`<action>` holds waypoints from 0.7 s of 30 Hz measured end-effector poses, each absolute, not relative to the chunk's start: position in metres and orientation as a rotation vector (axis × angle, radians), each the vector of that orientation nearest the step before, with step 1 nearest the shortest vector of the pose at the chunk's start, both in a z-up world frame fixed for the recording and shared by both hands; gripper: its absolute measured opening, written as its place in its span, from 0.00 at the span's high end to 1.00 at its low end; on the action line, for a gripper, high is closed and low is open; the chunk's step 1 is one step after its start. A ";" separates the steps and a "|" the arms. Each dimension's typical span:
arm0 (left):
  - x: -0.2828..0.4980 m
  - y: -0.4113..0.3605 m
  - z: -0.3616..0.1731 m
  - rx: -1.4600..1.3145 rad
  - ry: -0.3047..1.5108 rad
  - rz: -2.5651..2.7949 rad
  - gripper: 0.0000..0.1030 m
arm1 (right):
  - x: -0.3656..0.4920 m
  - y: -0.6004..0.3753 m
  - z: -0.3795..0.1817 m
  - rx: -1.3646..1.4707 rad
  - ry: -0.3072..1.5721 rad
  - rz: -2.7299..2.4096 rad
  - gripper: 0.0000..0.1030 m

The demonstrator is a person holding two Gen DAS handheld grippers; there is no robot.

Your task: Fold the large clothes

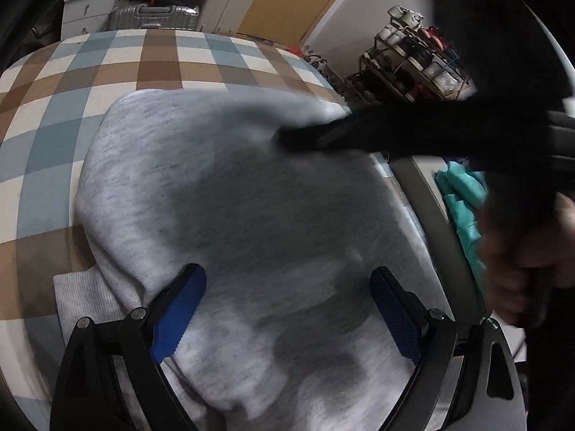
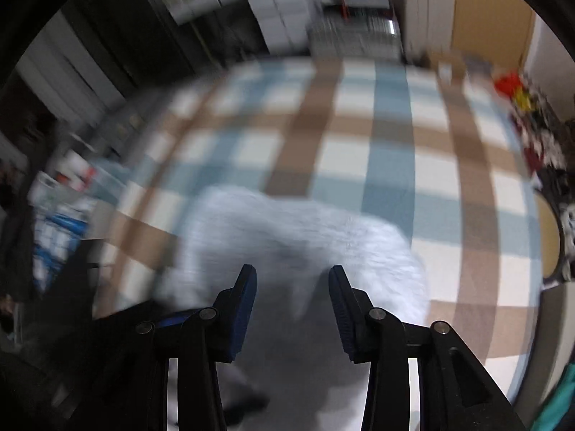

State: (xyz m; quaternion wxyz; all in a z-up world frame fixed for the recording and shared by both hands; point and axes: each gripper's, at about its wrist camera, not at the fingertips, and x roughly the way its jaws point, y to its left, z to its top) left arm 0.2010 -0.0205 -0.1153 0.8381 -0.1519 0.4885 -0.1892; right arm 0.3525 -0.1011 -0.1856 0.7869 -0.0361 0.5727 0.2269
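A light grey knit garment (image 1: 233, 186) lies bunched on a surface covered in blue, brown and white checks (image 1: 107, 68). Its ribbed hem (image 1: 86, 298) sticks out at the lower left. My left gripper (image 1: 287, 273) hovers over the garment, its blue pads wide apart and empty. The right gripper's blurred dark fingers (image 1: 323, 136) reach over the garment's far right edge. In the right wrist view, heavily blurred, the right gripper (image 2: 293, 269) stands partly open above the grey garment (image 2: 287, 222), with cloth visible below the gap and nothing pinched.
A person's hand (image 1: 521, 262) grips the right tool. Teal cloth (image 1: 463, 194) lies beyond the surface's grey rim (image 1: 431, 215) at right. A shoe rack (image 1: 413, 68), a silver suitcase (image 1: 154, 16) and white drawers (image 1: 86, 3) stand behind. Checked cover (image 2: 395, 136) stretches beyond the garment.
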 end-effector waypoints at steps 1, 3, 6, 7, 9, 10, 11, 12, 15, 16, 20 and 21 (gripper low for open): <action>0.202 -0.022 -0.116 -0.321 1.038 -0.396 0.13 | 0.360 -0.106 -0.203 -0.020 1.283 0.473 0.61; 0.203 -0.021 -0.118 -0.315 1.040 -0.397 0.13 | 0.364 -0.117 -0.214 0.090 1.305 0.476 0.61; 0.201 -0.020 -0.116 -0.305 1.036 -0.412 0.13 | 0.352 -0.134 -0.200 0.173 1.254 0.521 0.62; 0.200 -0.021 -0.116 -0.297 1.034 -0.413 0.13 | 0.346 -0.142 -0.192 0.206 1.232 0.534 0.62; 0.199 -0.022 -0.116 -0.291 1.030 -0.411 0.13 | 0.321 -0.166 -0.171 0.268 1.186 0.564 0.60; 0.199 -0.021 -0.116 -0.292 1.031 -0.410 0.13 | 0.307 -0.174 -0.164 0.269 1.165 0.582 0.60; 0.199 -0.021 -0.116 -0.295 1.032 -0.409 0.13 | 0.287 -0.181 -0.155 0.252 1.147 0.607 0.60; 0.199 -0.021 -0.116 -0.297 1.032 -0.408 0.13 | 0.264 -0.184 -0.150 0.212 1.147 0.631 0.60; 0.197 -0.020 -0.117 -0.300 1.029 -0.408 0.13 | 0.193 -0.178 -0.141 0.143 1.136 0.700 0.60; 0.197 -0.020 -0.117 -0.303 1.029 -0.407 0.13 | 0.174 -0.172 -0.142 0.151 1.130 0.738 0.58; 0.195 -0.018 -0.118 -0.318 1.018 -0.408 0.13 | 0.103 -0.144 -0.151 0.041 1.047 0.699 0.54; 0.195 -0.018 -0.118 -0.321 1.016 -0.409 0.13 | 0.090 -0.132 -0.162 0.012 1.054 0.734 0.54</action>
